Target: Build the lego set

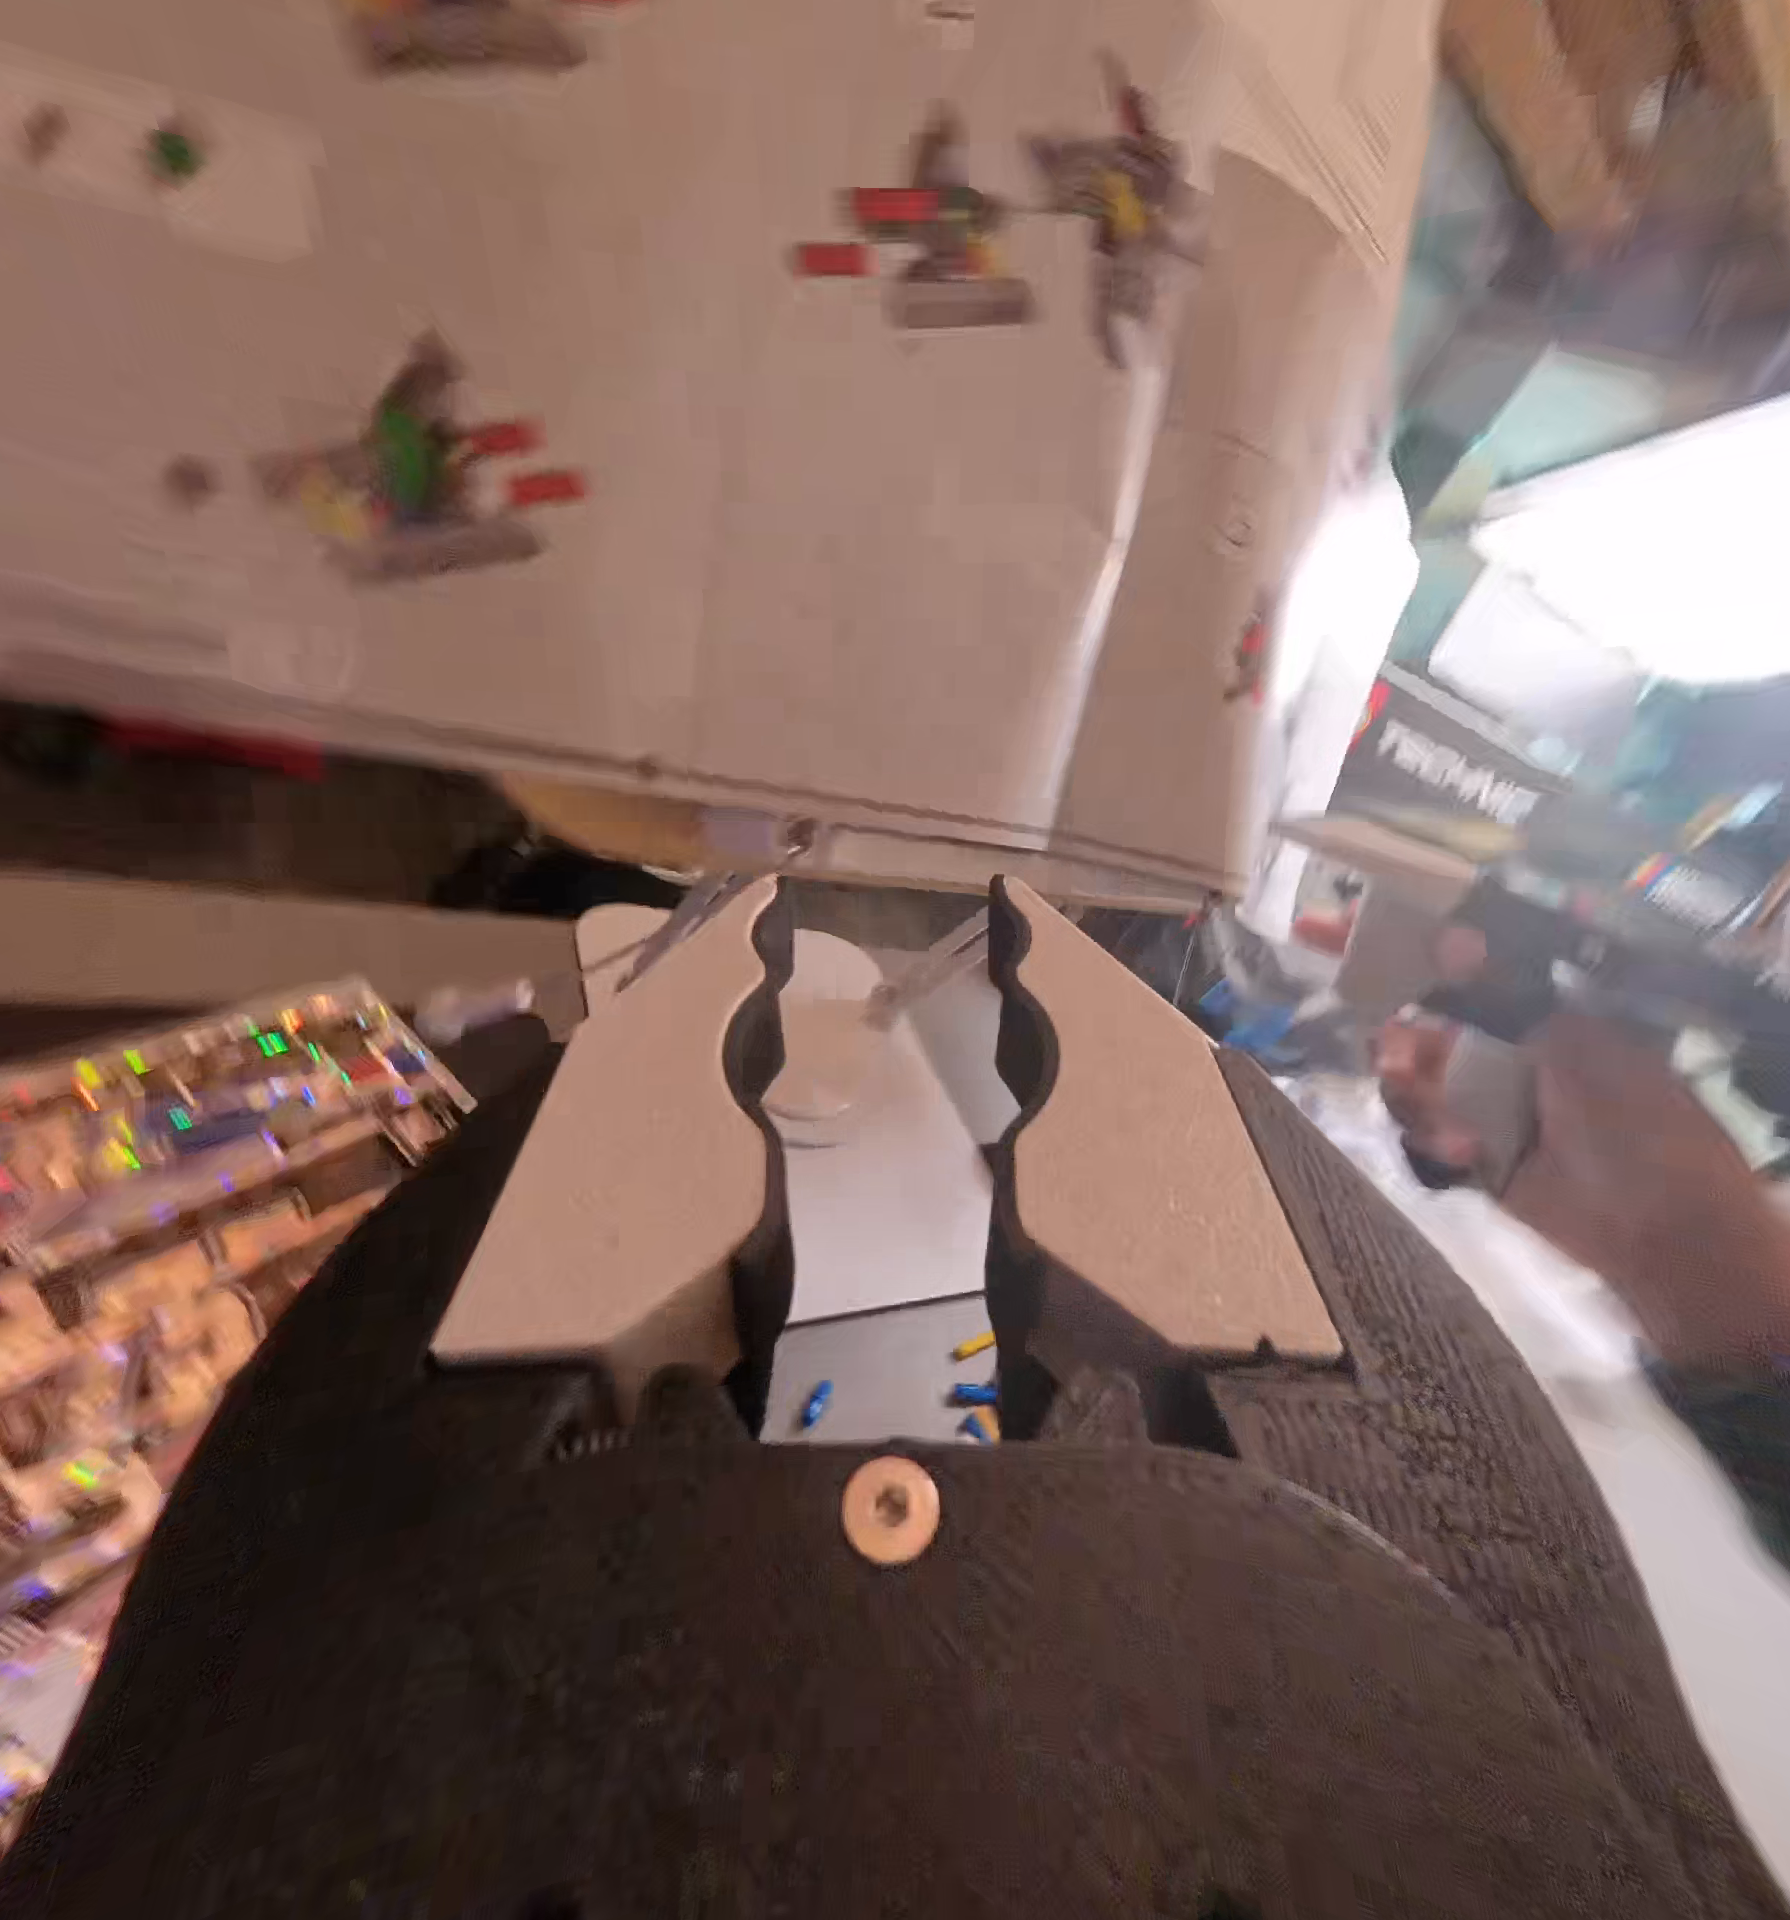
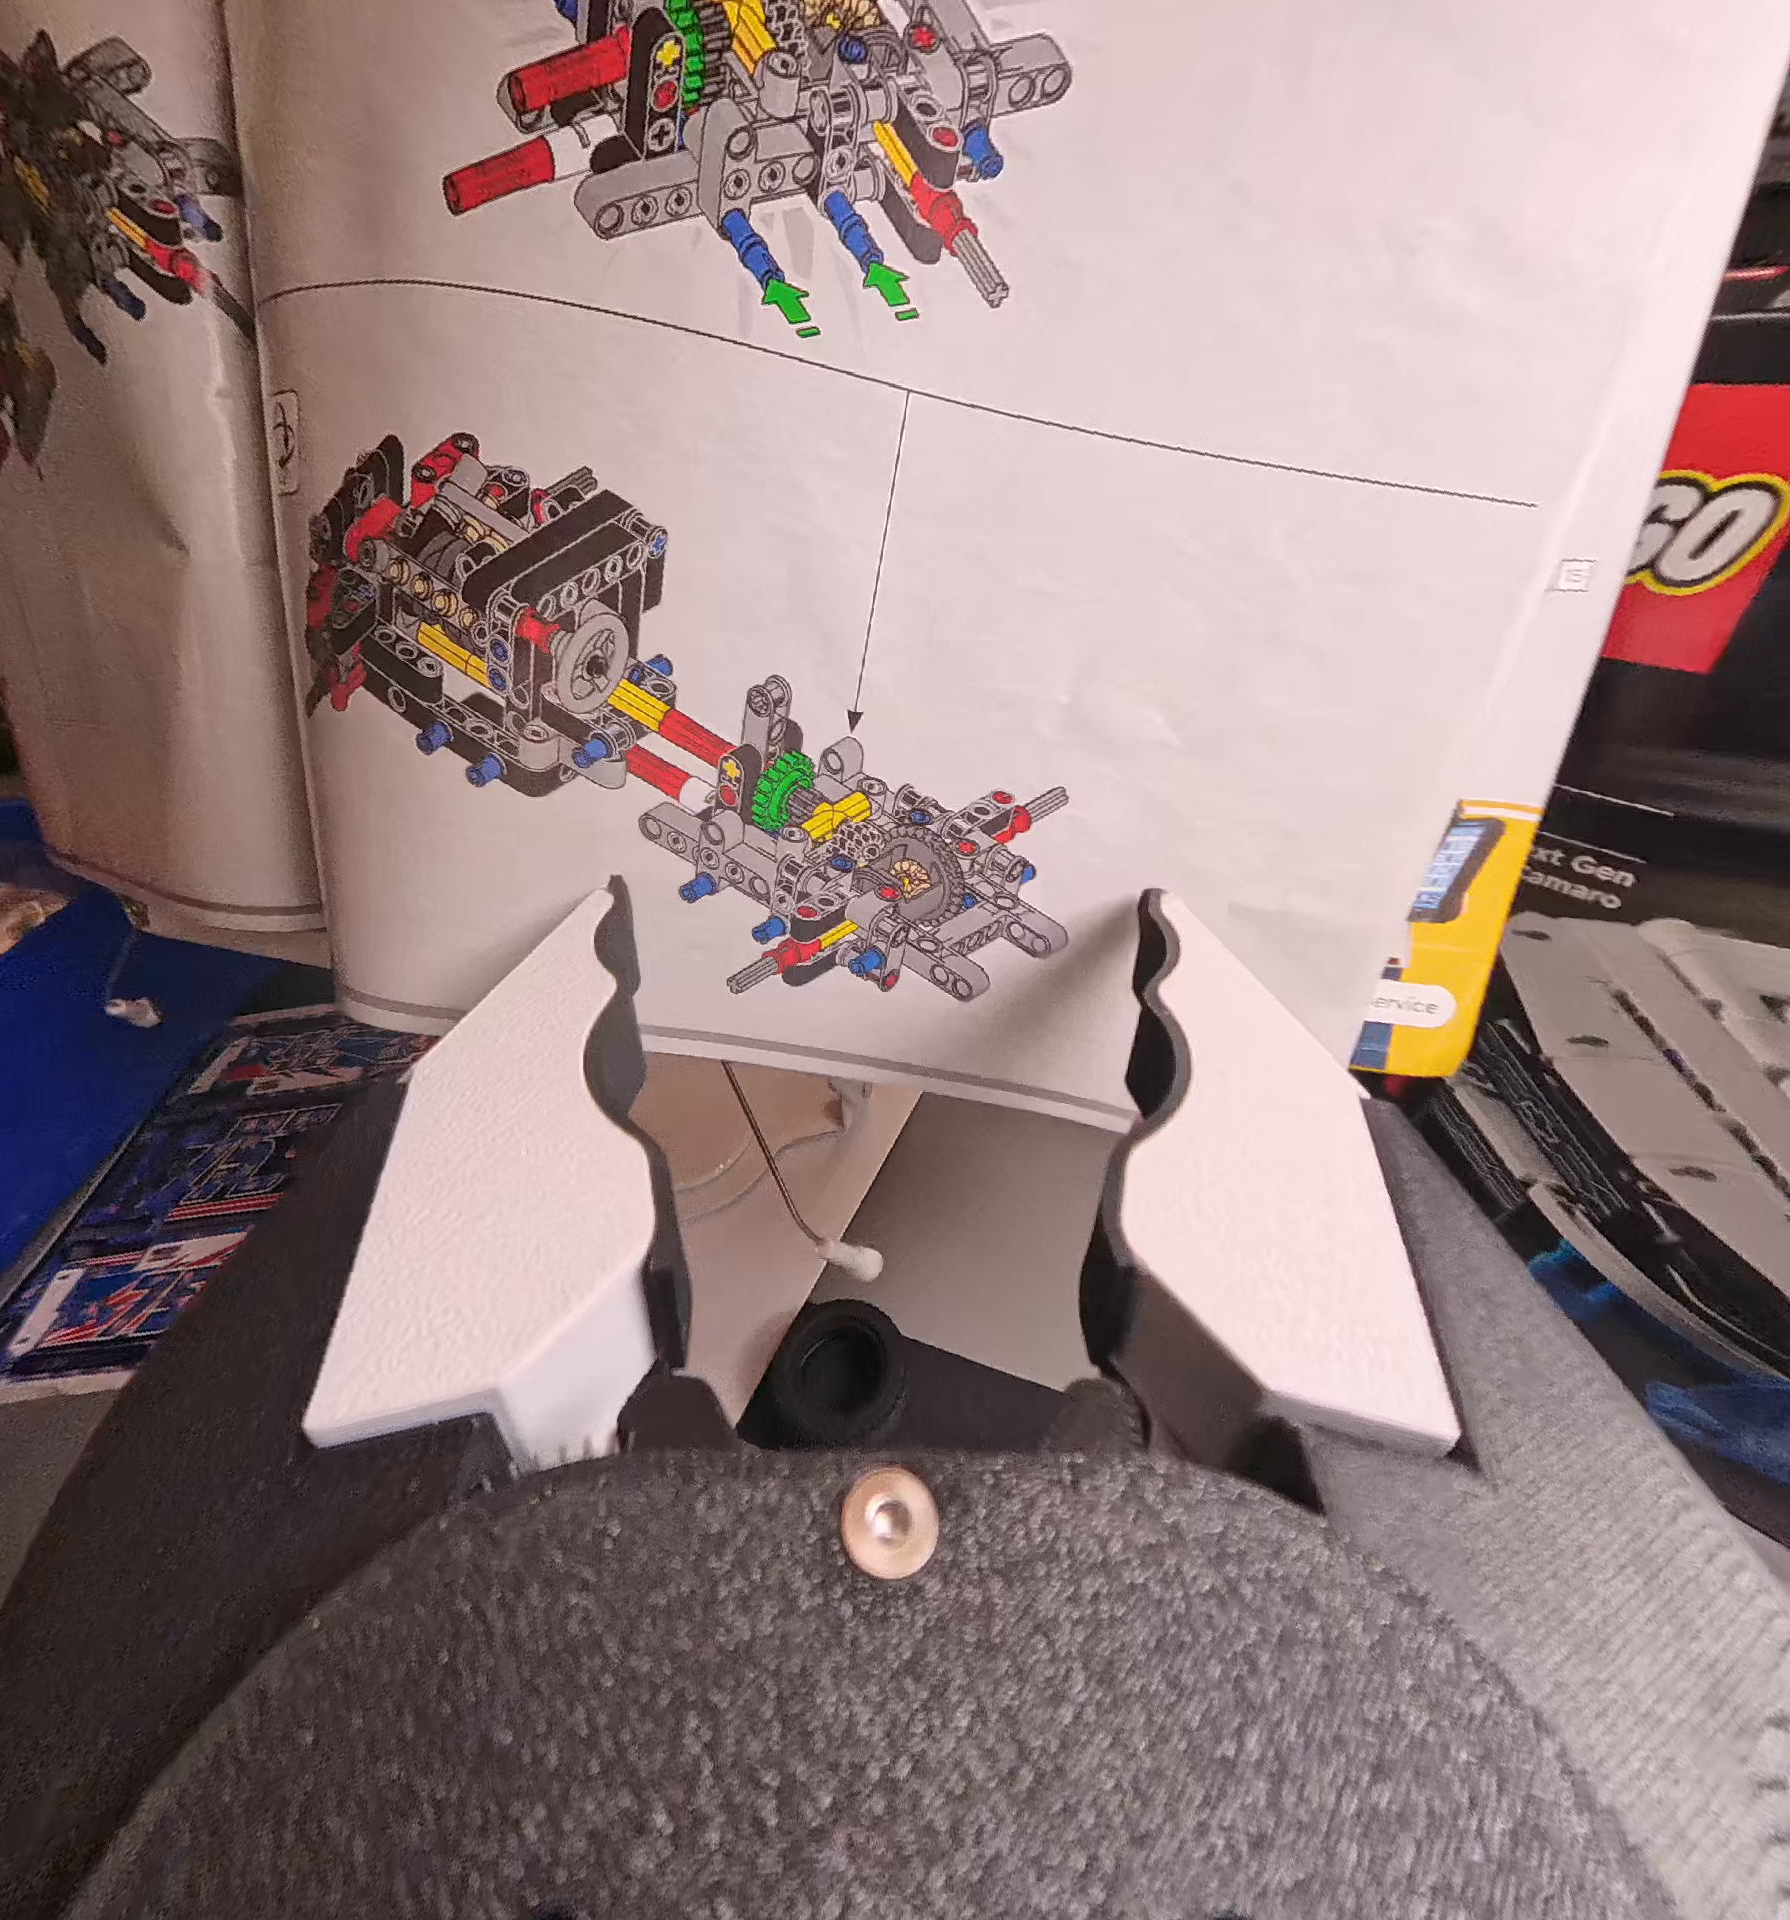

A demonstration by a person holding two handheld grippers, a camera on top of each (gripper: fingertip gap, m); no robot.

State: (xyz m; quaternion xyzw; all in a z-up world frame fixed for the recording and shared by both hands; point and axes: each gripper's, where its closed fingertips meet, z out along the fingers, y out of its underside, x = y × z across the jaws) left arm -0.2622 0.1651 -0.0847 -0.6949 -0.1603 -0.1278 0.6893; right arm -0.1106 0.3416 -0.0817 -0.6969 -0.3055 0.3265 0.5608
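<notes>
We see no assembled model in either view, so we judge the build has barely started. From the left, our left hand-held gripper (image 1: 886, 904) is narrowly open and empty beneath the blurred manual (image 1: 662, 416). Loose blue and yellow pins (image 1: 974, 1392) lie below it. Our right hand-held gripper (image 2: 880, 914) gapes wide, empty, facing the upright manual (image 2: 974, 520). A set box (image 2: 1722, 540) stands rightmost.

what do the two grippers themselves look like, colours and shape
Both match: the left gripper and right gripper each have two white wedge-shaped fingers with wavy black inner pads, on a black textured 3D-printed body with one silver screw at its centre. No cables visible.
</notes>
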